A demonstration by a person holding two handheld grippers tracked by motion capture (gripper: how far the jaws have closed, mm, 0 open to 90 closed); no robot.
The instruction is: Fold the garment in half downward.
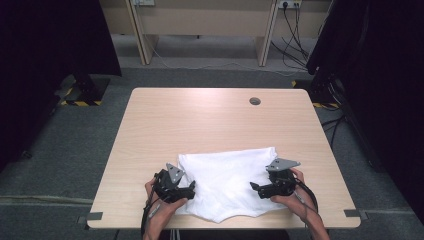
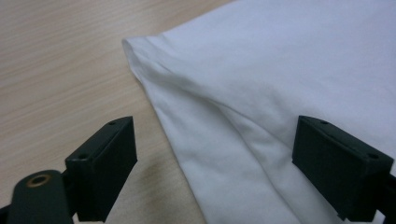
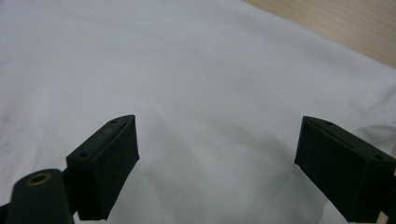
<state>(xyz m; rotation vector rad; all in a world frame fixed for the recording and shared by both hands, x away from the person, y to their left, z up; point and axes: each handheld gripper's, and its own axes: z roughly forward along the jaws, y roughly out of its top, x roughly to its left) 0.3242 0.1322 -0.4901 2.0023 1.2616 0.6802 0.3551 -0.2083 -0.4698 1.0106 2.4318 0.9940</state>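
High view: bare table (image 1: 210,120) surrounds white cloth (image 1: 227,182).

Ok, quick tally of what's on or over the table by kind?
White cloth: 1
Hand-held gripper: 2, the left hand-held gripper and the right hand-held gripper, both open
Wooden table: 1
Total: 4

Both tongs (image 1: 191,188) (image 1: 254,188) agape (facing inward)
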